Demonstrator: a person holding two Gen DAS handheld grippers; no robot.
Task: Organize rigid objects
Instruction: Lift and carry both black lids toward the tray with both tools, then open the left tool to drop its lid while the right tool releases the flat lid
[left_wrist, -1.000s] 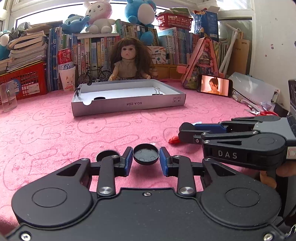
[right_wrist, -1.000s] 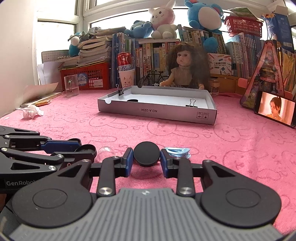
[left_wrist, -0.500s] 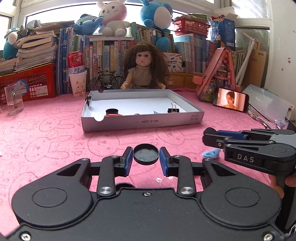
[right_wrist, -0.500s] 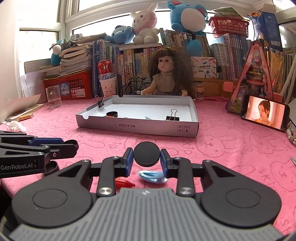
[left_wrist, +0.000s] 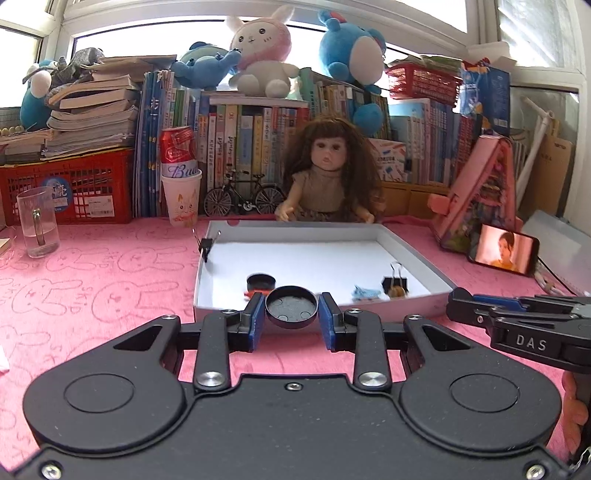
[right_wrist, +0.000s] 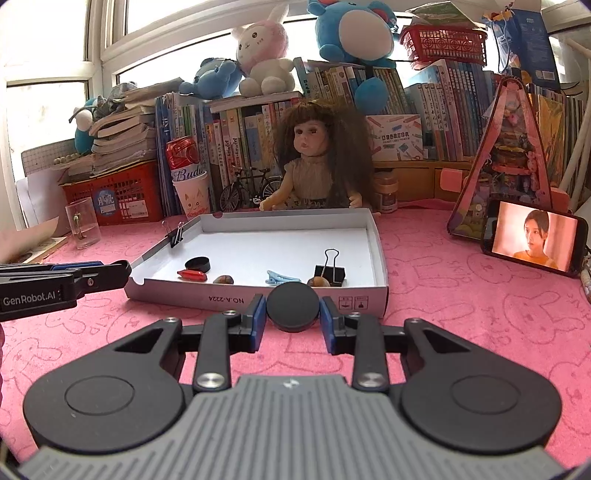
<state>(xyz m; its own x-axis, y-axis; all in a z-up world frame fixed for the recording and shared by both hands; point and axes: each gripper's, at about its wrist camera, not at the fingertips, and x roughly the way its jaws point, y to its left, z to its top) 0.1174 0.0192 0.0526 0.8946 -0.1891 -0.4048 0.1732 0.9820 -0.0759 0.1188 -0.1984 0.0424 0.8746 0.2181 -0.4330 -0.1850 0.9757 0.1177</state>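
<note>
Both claws moved up to the white box (right_wrist: 380, 258) | left claw (left_wrist: 291, 318) grasping open-side-up black cap (left_wrist: 291, 307) | right claw (right_wrist: 292, 320) grasping black disc (right_wrist: 292, 307)

Desk (right_wrist: 461, 295) under pink bunny-print cloth, shallow white box (right_wrist: 236, 297) at centre, glass mug (left_wrist: 38, 221) far left, propped phone (right_wrist: 535, 238) right, seated doll (right_wrist: 314, 162) behind box

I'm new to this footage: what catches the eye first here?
Each gripper holds a black round cap: the left gripper grips its cap hollow side up, the right gripper its cap flat side up. Just beyond lies the white tray of small items, a doll seated behind it.
</note>
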